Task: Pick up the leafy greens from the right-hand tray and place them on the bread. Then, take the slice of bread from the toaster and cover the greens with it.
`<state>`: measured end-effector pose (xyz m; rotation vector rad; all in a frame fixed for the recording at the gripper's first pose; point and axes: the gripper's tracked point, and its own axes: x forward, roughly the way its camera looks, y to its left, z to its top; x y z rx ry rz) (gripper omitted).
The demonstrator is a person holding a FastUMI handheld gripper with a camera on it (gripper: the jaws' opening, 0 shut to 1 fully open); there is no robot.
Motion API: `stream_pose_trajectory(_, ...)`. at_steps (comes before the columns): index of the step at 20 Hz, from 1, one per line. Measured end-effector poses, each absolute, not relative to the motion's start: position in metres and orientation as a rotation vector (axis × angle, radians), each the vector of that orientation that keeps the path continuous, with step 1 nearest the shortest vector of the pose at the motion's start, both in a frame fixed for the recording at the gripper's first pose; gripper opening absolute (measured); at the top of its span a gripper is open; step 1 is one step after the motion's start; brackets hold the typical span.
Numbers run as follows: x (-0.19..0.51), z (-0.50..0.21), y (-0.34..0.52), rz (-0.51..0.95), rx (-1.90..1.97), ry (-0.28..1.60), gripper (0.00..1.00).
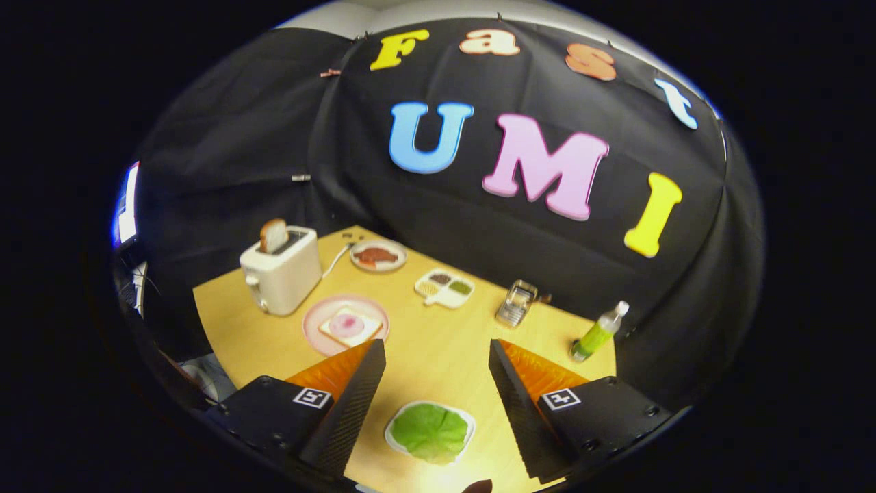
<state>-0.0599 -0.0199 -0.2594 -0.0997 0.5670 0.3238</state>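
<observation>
Leafy greens [430, 431] — flat, round, on a white tray [393, 438] — between the wide-open claw [436, 359]

The claw [436, 352] has two wedge-shaped fingers [352, 404] that taper to narrow tips, their inner faces covered in a fine woven texture and their outer sides ribbed. Each sits on a blocky black mount with small round screws and a square white marker [312, 397] printed with black shapes.
</observation>
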Motion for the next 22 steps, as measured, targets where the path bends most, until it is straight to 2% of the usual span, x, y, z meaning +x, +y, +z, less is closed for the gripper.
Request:
stream_pose_trajectory(4,-0.083,-0.350,-0.019,0.363,-0.093,0.754,0.92)
stream_pose_trajectory(9,-0.091,-0.423,-0.021,0.389,-0.098,0.905,0.87)
stream_pose_trajectory(15,-0.093,-0.477,-0.024,0.387,-0.091,1.059,0.85)
stream_pose_trajectory(17,-0.094,-0.490,-0.027,0.383,-0.092,1.102,0.79)
stream_pose_trajectory(22,-0.096,-0.498,-0.030,0.369,-0.056,1.167,0.74)
